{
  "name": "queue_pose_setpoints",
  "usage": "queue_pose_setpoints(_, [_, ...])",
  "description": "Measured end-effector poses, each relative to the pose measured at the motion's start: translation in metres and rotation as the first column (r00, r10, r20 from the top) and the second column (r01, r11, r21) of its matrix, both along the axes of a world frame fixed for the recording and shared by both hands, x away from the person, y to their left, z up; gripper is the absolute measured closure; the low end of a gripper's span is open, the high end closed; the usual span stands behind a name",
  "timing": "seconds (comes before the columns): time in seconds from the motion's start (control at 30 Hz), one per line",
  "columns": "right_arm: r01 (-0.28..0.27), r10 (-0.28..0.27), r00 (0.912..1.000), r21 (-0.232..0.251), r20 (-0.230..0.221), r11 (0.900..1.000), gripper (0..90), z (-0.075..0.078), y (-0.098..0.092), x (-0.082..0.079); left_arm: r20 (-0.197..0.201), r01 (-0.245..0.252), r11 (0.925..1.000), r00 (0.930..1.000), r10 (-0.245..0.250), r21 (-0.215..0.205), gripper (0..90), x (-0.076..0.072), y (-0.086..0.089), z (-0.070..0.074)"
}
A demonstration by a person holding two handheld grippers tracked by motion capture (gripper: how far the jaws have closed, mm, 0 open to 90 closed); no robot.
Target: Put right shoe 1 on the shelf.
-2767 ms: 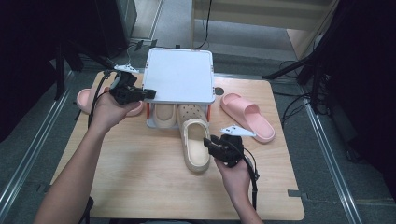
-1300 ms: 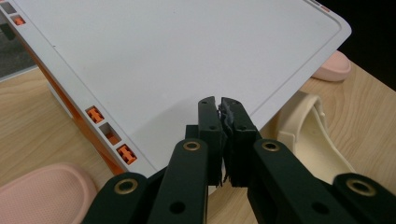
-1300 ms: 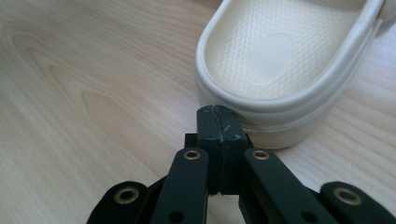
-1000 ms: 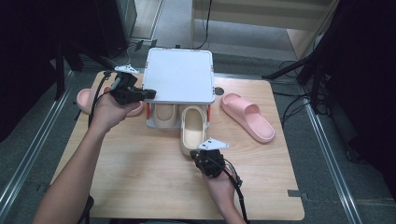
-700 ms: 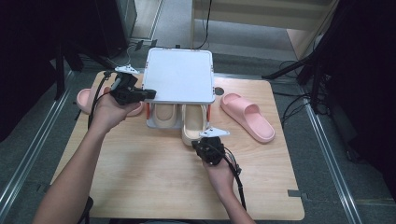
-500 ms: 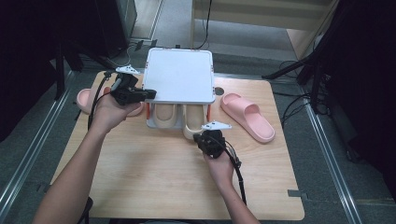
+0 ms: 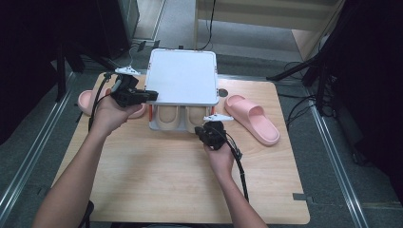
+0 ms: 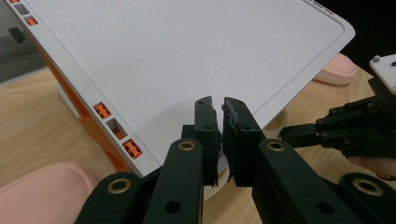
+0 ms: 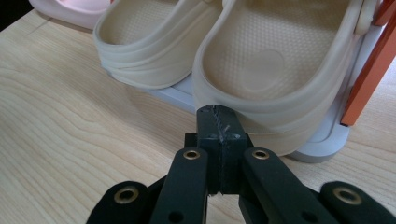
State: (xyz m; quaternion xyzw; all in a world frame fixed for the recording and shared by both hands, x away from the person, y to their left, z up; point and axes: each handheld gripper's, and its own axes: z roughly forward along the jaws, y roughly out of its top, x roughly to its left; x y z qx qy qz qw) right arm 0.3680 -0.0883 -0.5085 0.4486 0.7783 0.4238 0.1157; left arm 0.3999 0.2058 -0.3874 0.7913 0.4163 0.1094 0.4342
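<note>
right gripper view: beige clog (image 9: 275,70) is sitting on the rack's (image 7: 183,76) lower shelf w/ heel toward the right gripper (image 9: 219,122), long axis running into the rack, beside its pair (image 9: 154,46). right jaws are pressing shut, empty, tips at the heel. left gripper (image 8: 223,114) jaws have just been opening a crack, nothing between. no readable writing.

You're working at a light wooden table (image 7: 157,185) with visible grain. It stands on grey carpet (image 7: 332,171), with metal rails (image 7: 28,156) running along both sides. Past its far edge you see pale wooden furniture (image 7: 266,19); black stands (image 7: 318,71) and cables (image 7: 299,107) crowd the dark right side.
</note>
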Motion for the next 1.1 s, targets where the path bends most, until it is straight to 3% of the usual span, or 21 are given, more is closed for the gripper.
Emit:
queue_pose_setpoints(0.1, [-0.013,0.013,0.9999,-0.001,-0.005,1.000,90.0,0.003,0.001,-0.003,-0.011,0.005,0.9999,0.9999,-0.006,-0.014,80.3,0.001,0.001,0.001])
queue_pose_setpoints(0.17, [-0.038,0.038,0.9993,-0.008,0.006,0.999,89.4,0.007,0.000,-0.010,-0.029,0.001,0.9999,0.9996,-0.002,-0.014,71.1,0.000,0.004,0.005])
queue_pose_setpoints(0.27, [-0.068,0.068,0.9976,0.003,0.006,0.998,84.7,0.015,-0.006,-0.019,-0.006,-0.004,0.9993,1.0000,0.004,-0.037,61.7,-0.006,0.012,0.012])
queue_pose_setpoints(0.37, [-0.107,0.107,0.9940,0.007,0.023,0.994,77.4,0.021,-0.013,-0.030,-0.005,-0.012,0.9995,0.9999,0.012,-0.030,54.1,-0.011,0.019,0.019])
queue_pose_setpoints(0.53, [-0.178,0.177,0.9826,0.012,0.055,0.984,63.2,0.026,-0.022,-0.046,0.003,-0.040,0.9974,0.9992,0.041,-0.060,44.7,-0.023,0.035,0.027])
queue_pose_setpoints(0.6, [-0.191,0.189,0.9793,0.021,0.071,0.981,59.5,0.026,-0.024,-0.051,0.002,-0.040,0.9970,0.9992,0.040,-0.066,42.7,-0.027,0.039,0.028])
queue_pose_setpoints(0.63, [-0.205,0.201,0.9773,0.059,0.068,0.977,57.2,0.027,-0.026,-0.055,0.004,-0.043,0.9970,0.9990,0.044,-0.065,41.9,-0.029,0.040,0.029])
queue_pose_setpoints(0.7, [-0.218,0.213,0.9750,0.085,0.063,0.972,55.3,0.030,-0.028,-0.059,0.017,-0.052,0.9971,0.9985,0.053,-0.055,40.8,-0.035,0.043,0.030])
queue_pose_setpoints(0.87, [-0.254,0.249,0.9649,0.059,0.085,0.965,51.3,0.035,-0.035,-0.067,0.015,-0.071,0.9967,0.9973,0.072,-0.040,39.0,-0.043,0.052,0.029])
queue_pose_setpoints(1.1, [-0.264,0.258,0.9634,0.081,0.071,0.961,48.5,0.038,-0.051,-0.071,0.008,-0.117,0.9927,0.9931,0.117,-0.031,38.2,-0.048,0.066,0.022])
